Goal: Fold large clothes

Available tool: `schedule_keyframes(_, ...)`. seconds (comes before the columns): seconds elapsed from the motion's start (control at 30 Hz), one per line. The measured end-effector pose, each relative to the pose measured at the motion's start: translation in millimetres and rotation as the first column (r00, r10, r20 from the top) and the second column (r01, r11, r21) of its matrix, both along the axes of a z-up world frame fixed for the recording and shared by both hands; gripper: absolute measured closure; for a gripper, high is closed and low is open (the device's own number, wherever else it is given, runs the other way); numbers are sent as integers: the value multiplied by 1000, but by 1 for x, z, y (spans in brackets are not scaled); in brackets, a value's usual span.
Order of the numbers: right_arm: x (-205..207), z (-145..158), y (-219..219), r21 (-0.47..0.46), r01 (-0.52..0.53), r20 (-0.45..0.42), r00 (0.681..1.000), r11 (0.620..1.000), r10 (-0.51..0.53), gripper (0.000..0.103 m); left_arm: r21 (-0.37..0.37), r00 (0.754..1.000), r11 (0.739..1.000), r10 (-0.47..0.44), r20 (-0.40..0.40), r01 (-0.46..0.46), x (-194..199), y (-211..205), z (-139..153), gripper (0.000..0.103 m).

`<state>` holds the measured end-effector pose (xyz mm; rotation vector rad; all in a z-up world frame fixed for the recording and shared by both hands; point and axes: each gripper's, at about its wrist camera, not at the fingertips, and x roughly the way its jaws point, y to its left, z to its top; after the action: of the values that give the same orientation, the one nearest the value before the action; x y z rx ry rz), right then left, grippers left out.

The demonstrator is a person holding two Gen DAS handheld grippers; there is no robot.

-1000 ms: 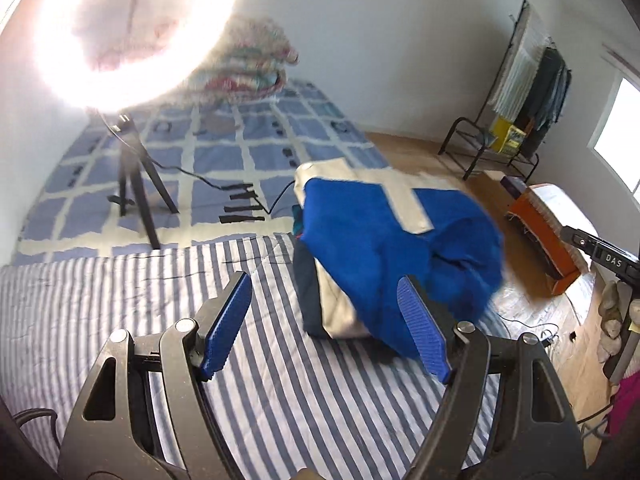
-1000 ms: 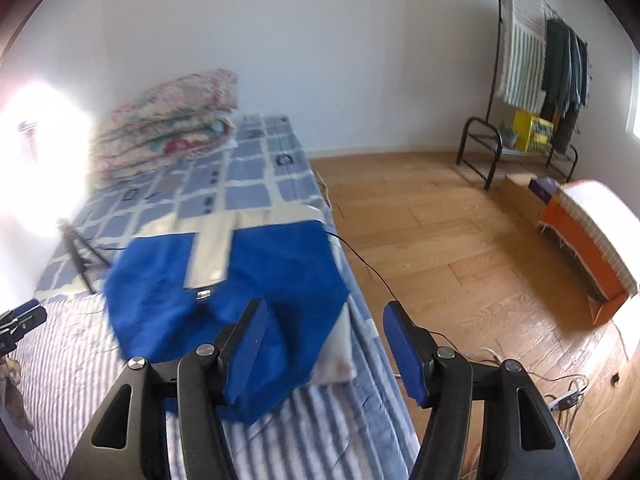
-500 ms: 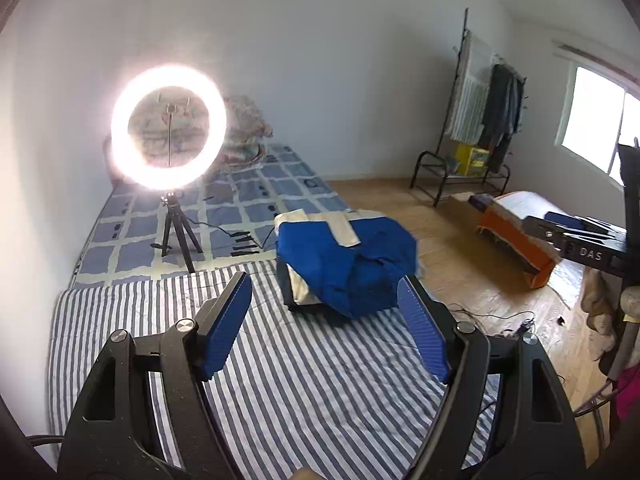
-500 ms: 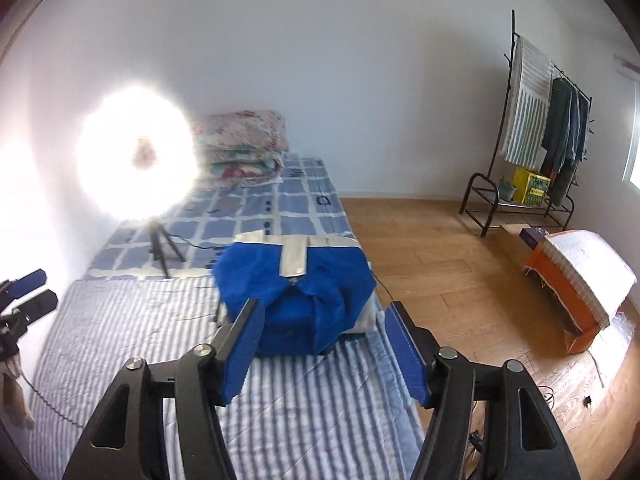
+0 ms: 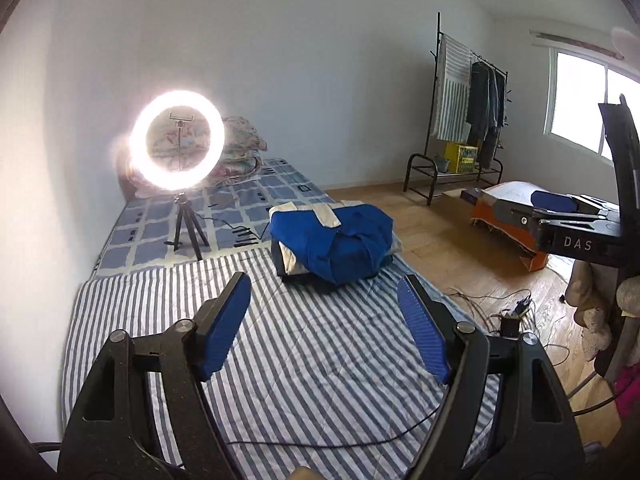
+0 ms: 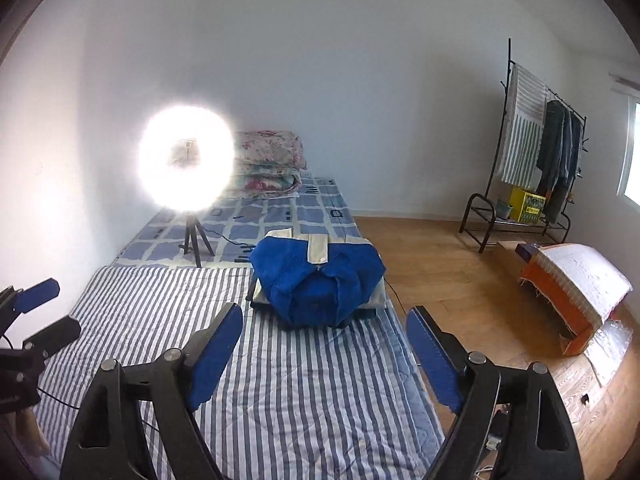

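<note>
- Ring light (image 5: 176, 140): it stands on its tripod on the checked cover, left of the bundle and further back. Its cable runs toward the bundle, so I would keep your moves clear of that line.
- Left gripper (image 5: 324, 326): its jaws stand wide apart with nothing between them, over the striped sheet (image 5: 280, 380), on the near side of the bundle and well apart from it. Keep it that way until you choose the next grab point.
- Bundle (image 6: 316, 280): the blue garment lies folded with a cream band on top, on a small stack of other folded cloth, at the sheet's far right part, close to the bed edge. It looks finished but a bit puffy; I judge it worth a check that no sleeve or hem hangs over the edge before you leave it.
- Right gripper (image 6: 324, 350): its jaws have just been opening and now gape wide, empty, hanging on the near side of the bundle, not touching it. If you want to flatten the bundle, I would come down from above, not push sideways, since a push could slide the stack off the edge.
- Rack (image 6: 536, 168): far right of the bundle, across the floor, with hung clothes; I cannot tell whether those are next.
</note>
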<state>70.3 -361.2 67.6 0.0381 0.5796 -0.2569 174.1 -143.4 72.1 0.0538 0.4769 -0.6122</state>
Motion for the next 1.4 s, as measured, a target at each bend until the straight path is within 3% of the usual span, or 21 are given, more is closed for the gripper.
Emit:
schedule_keyframes(0.4,-30,-49,5,40,69,60,996,997,-72,8,32,999,999,39,-15,-39,-24,3,-40,24)
schedule_keyframes(0.57,-35,-60,8,-7,102,91,991,995,-101,0,49,997,997,62,37,-64,-35,-3,-47,14)
schedule_keyframes(0.8,-40,-73,3,22,115,98,988,993,-117,0,79,996,994,79,44,-82,-46,-13,-57,12)
schedule_keyframes(0.93,-39,-81,7,-14,115,89,990,993,-114,0,82,997,994,77,21,-79,-51,-15,-60,1)
schedule_keyframes(1.07,-34,-88,11,-29,110,67,992,994,-108,0,86,989,986,141,32,-143,-53,-13,-60,1)
schedule_keyframes(1.4,-33,-92,17,-49,106,69,992,993,-103,0,111,990,984,136,36,-139,-54,-13,-63,1)
